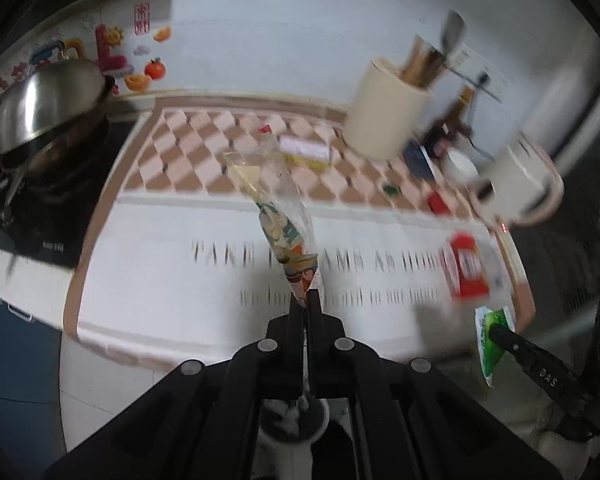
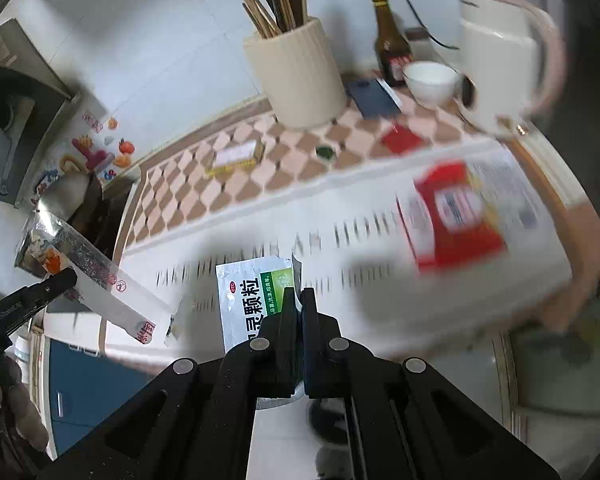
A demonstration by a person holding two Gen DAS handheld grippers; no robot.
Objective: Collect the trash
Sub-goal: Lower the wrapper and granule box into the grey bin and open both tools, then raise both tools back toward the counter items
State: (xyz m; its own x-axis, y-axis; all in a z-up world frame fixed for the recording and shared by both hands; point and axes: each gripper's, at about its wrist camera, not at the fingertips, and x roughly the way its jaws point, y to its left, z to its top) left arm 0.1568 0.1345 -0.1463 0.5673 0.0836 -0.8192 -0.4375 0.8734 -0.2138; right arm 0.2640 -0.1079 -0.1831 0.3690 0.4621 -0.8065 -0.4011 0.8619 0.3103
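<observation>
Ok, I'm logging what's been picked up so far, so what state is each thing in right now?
left gripper: shut on the snack wrapper
snack wrapper: empty, held in the air
right gripper: shut on the green-white sachet
green-white sachet: torn open, held up
red packet: lying flat on the mat
white bowl: upright
pot: lid on

**Where everything is sitting on the counter**

We are seeing the mat [image 2: 340, 216] lying across the frame's centre. At upper centre the utensil holder [image 2: 296, 76] is standing on it, with the bottle [image 2: 390, 46], bowl [image 2: 432, 78] and kettle [image 2: 504, 60] standing to its right. The packet [image 2: 456, 212] is lying at centre right. The wok [image 1: 48, 112] is sitting at the left wrist view's upper left.
</observation>
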